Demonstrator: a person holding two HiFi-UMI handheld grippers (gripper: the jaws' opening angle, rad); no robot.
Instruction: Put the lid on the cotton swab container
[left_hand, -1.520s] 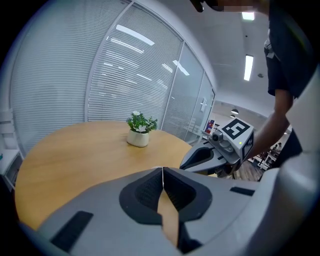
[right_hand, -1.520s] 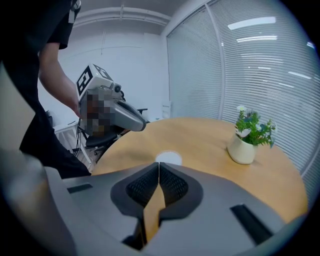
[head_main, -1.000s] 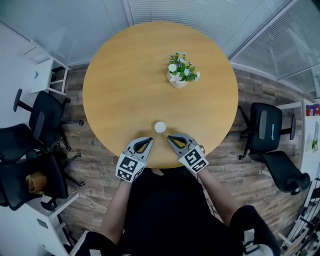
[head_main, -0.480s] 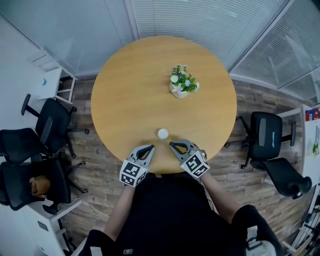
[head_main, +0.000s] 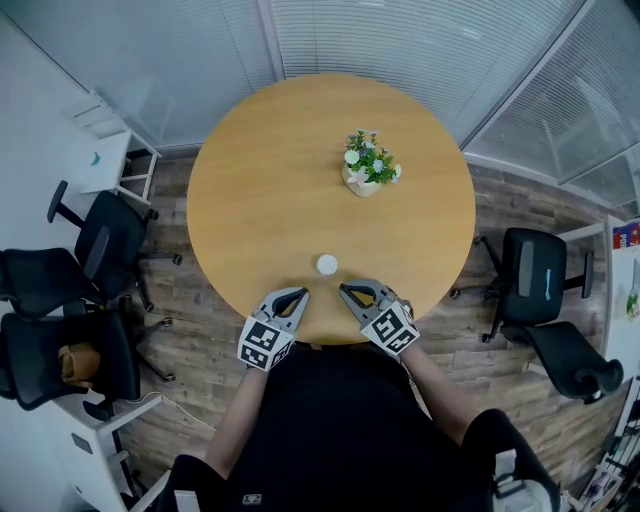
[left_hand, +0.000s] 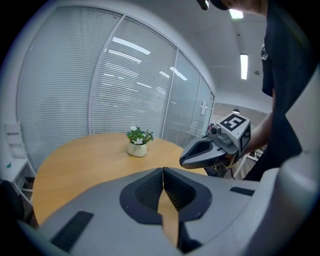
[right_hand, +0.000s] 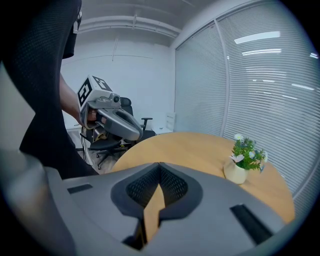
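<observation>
A small round white cotton swab container (head_main: 327, 264) stands on the round wooden table (head_main: 270, 180), near its front edge. My left gripper (head_main: 298, 294) hovers just below and to the left of it, jaws shut with nothing between them. At the container's lower right sits my right gripper (head_main: 346, 291), also shut and empty. Both tips point inward toward each other, a short gap away from the container. The left gripper view shows shut jaws and the right gripper (left_hand: 186, 161) across from it. In the right gripper view the left gripper (right_hand: 136, 136) hangs opposite. No separate lid can be made out.
A white pot of small flowers (head_main: 367, 167) stands toward the table's far right. Black office chairs (head_main: 95, 240) crowd the left side and another chair (head_main: 535, 275) stands at the right. Glass walls with blinds ring the far side.
The head view has shifted slightly, so the table and chairs sit a little lower and further right in the picture. Both grippers keep their places beside the container, still shut.
</observation>
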